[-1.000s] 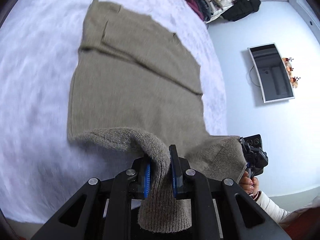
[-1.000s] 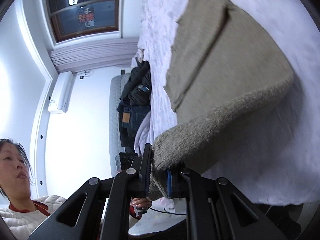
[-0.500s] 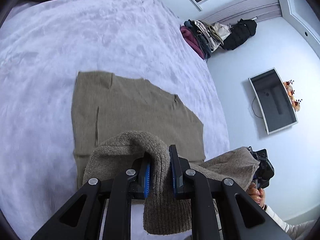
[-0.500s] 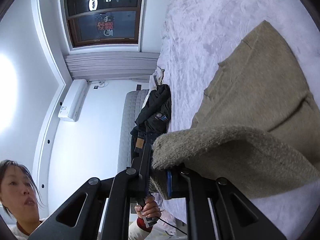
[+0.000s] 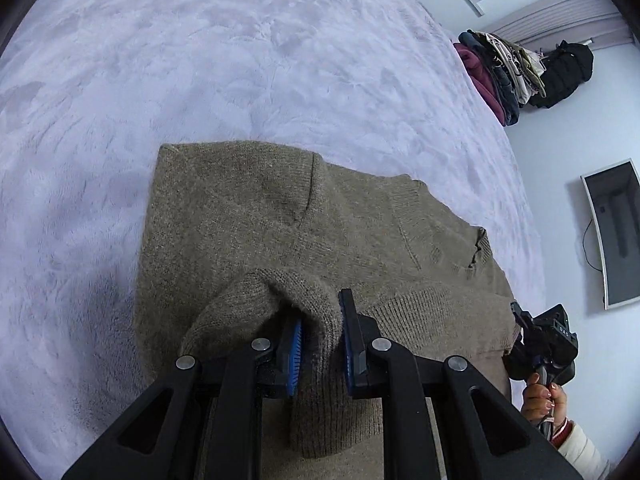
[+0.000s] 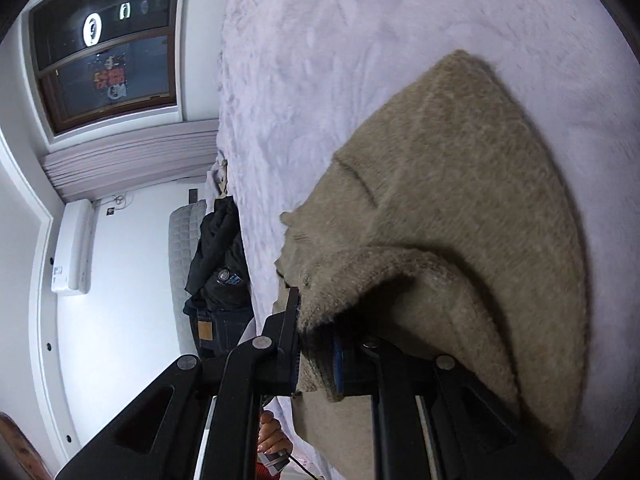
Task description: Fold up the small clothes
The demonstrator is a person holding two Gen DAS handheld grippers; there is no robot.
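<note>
A taupe knit sweater point(image 5: 248, 220) lies across the lower middle of the frame on the pale fuzzy bedspread point(image 5: 200, 60), its near hem doubled over, one bunched corner clamped in the left gripper point(image 5: 320, 340) and the other in the right gripper point(image 6: 316, 344).

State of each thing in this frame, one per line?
Sweater: partly folded on the bed, lower hem lifted over its body.
Left gripper: shut on the hem.
Right gripper: shut on the hem.
Wall TV: screen dark.
Bed cover: spread flat.
</note>
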